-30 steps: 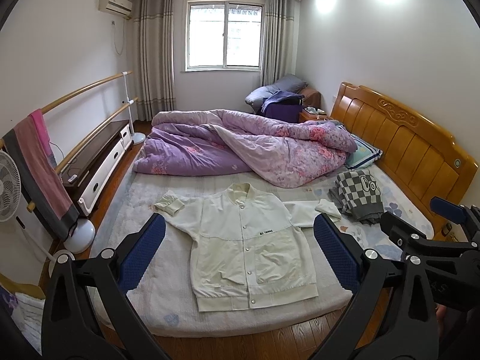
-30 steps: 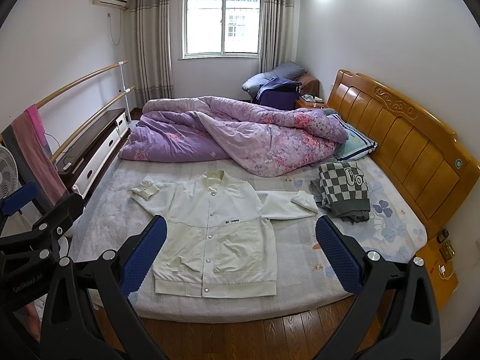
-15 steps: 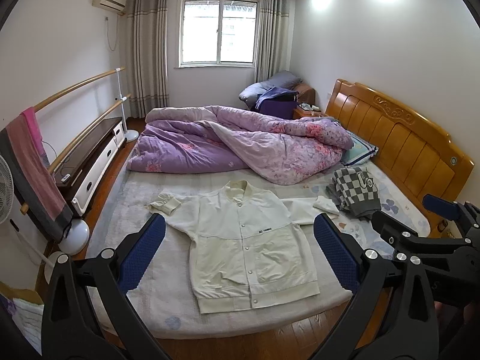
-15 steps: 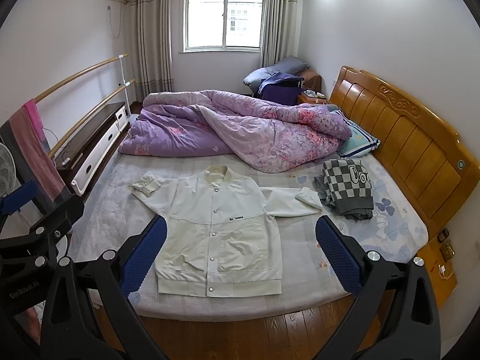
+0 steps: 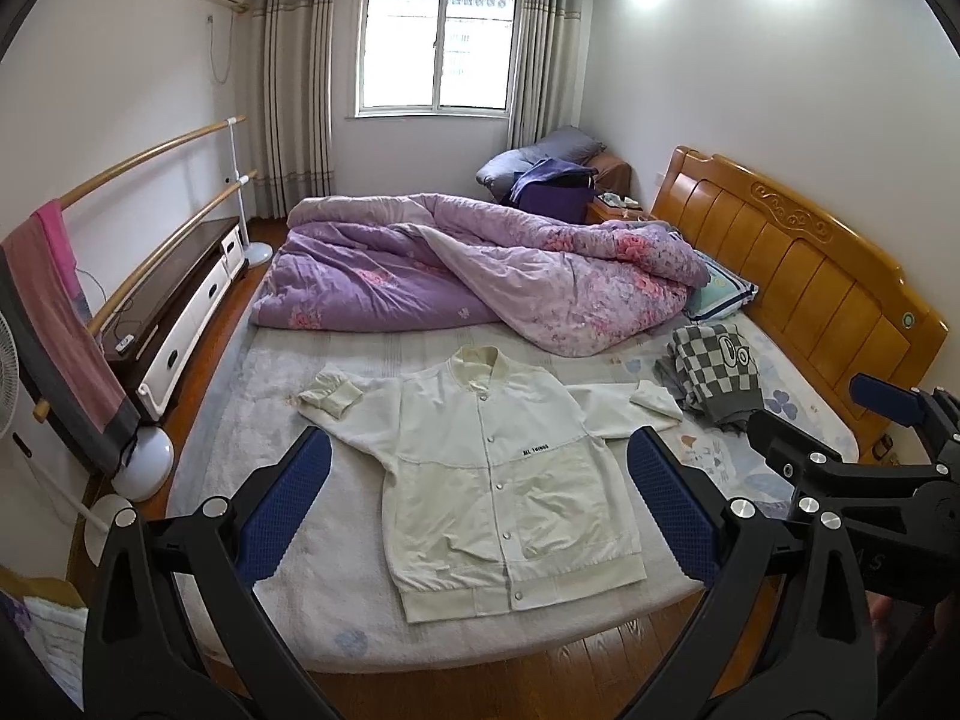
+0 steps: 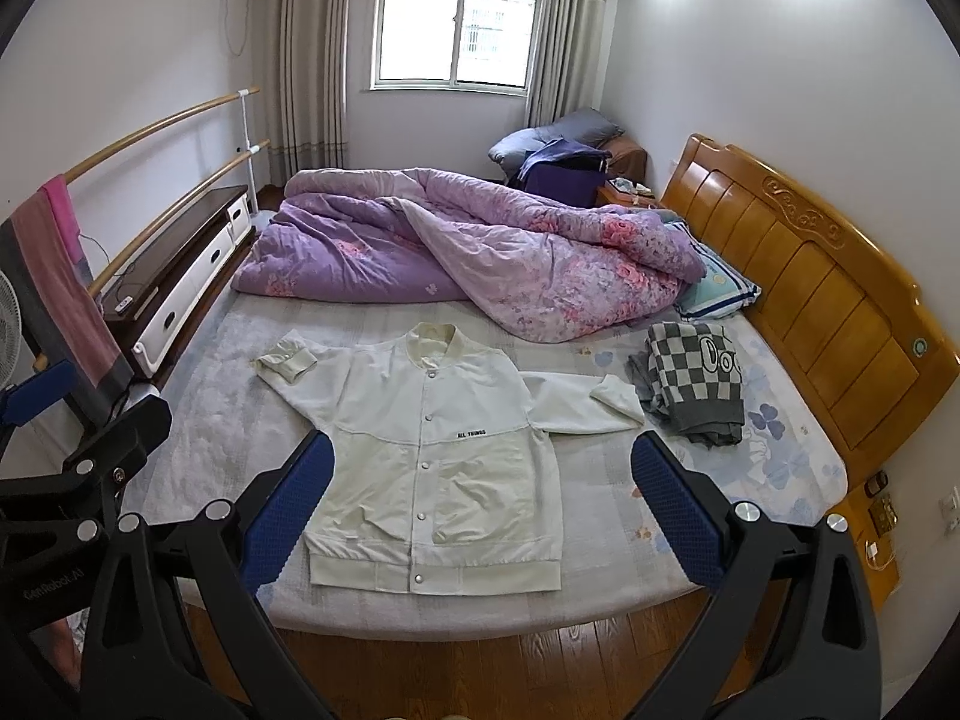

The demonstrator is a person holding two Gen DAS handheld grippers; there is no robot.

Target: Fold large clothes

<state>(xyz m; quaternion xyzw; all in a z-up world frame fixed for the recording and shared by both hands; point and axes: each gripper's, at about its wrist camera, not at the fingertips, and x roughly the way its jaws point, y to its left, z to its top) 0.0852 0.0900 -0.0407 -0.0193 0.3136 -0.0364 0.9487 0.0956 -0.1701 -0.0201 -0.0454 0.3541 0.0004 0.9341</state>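
Left wrist view: left gripper (image 5: 477, 501) at lower centre, blue pads (image 5: 282, 516) spread wide, nothing between them, held above the floor short of the bed (image 5: 282, 618). White jacket (image 5: 498, 474) at frame centre, flat on the sheet, front up, snapped shut, hem toward the near bed edge. One sleeve reaching left with its cuff turned back, the other reaching right, cuff just beside a checkered garment (image 5: 714, 372) at centre right. Purple duvet (image 5: 480, 276) bunched across the upper middle, beyond the collar. Wooden headboard (image 5: 798, 282) along the right. Right gripper (image 5: 888, 456) poking in at the right edge; finger spacing cannot be told here.

Right wrist view: right gripper (image 6: 480, 501) at lower centre, pads (image 6: 678, 516) likewise far apart and empty, clear of the bed (image 6: 600, 594). White jacket (image 6: 438, 462) slightly left of centre, spread flat, untouched. Checkered garment (image 6: 696, 381) at centre right, purple duvet (image 6: 480, 252) above. Left gripper (image 6: 84, 438) entering at the left edge, finger spacing unclear from this side.
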